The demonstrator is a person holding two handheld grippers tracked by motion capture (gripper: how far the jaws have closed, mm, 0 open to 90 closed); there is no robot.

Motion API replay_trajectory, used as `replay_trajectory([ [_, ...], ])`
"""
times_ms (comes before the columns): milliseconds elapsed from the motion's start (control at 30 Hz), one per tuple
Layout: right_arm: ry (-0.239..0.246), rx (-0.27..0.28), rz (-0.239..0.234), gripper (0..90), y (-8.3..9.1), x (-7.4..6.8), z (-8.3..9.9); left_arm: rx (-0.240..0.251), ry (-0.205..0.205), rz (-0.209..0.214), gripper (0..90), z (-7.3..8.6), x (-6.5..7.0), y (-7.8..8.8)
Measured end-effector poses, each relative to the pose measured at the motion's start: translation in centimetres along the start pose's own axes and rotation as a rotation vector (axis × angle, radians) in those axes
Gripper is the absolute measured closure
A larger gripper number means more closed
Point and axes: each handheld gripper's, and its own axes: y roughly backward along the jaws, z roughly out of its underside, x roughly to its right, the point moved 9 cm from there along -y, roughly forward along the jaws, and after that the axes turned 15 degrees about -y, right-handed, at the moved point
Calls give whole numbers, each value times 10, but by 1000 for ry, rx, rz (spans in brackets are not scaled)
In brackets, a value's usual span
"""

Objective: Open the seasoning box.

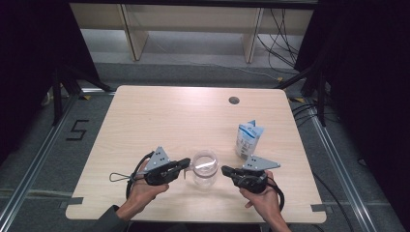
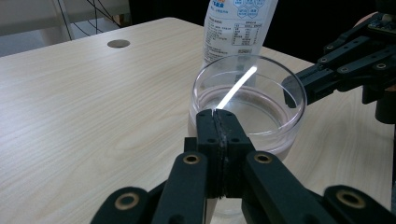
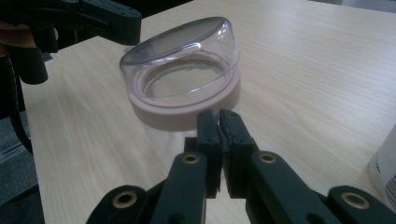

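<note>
Clear plastic jar (image 1: 204,168) sits near the table's (image 1: 159,116) front edge between both grippers, left gripper (image 1: 186,165) and right gripper (image 1: 224,169) jaws together, empty; the white pouch (image 1: 248,139) stands untouched, nothing grasped yet.

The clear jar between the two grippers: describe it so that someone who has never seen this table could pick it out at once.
On the wooden table, look near the front edge, midway between the left gripper and the right gripper. There stands the jar, short, round and open-topped. Unlike the printed pouch behind it to the right, it is see-through with a pale pink band.
</note>
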Motion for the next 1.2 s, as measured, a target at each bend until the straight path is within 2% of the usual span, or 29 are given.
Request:
replay_trajectory([
  [200,2,11,8,878,0,1,-1,13,2,-6,885,1,0,0],
  [233,-16,8,-9,878,-1,-2,-1,18,-2,-11,885,1,0,0],
  [267,6,11,-3,878,-1,0,-2,20,-5,-10,885,1,0,0],
  [333,-3,7,-2,880,-1,-1,-1,20,-4,-11,885,1,0,0],
  [400,11,17,6,882,-2,1,-3,21,-5,-14,885,1,1,0],
  [467,-26,7,-11,882,-3,-3,-1,25,-4,-13,885,1,0,0],
  [500,-3,2,-16,883,-3,-1,-2,24,-7,-16,885,1,0,0],
  [533,-19,5,-13,884,-4,-3,-2,27,-6,-18,885,1,1,0],
  [633,-5,14,-9,886,-5,-2,-4,24,-7,-13,884,1,0,0],
  [667,-23,-8,5,886,-5,-2,-3,23,-12,-14,884,1,0,0],
  [700,0,-4,5,890,-6,-1,-4,22,-11,-15,885,1,0,0],
  [833,-5,-10,2,894,-8,-2,-5,25,-13,-16,885,1,0,0],
  [867,-5,5,-8,899,-11,-3,-6,27,-8,-17,885,1,0,0],
  [900,10,-8,6,899,-10,-2,-6,28,-6,-17,885,1,0,0],
  [967,23,-13,4,900,-11,-1,-7,29,-3,-17,885,1,0,0],
  [1067,23,-19,1,899,-12,-3,-7,27,-5,-16,885,1,0,0],
  [1100,8,-20,8,900,-11,-4,-7,28,-5,-17,885,1,0,0],
  [1133,33,-17,-1,900,-12,-3,-8,27,-7,-18,885,1,0,0],
  [1167,12,-25,-3,900,-12,-5,-7,27,-5,-16,885,1,0,0],
  [1200,12,-25,-6,900,-12,-6,-8,28,-3,-15,885,1,-1,0],
])
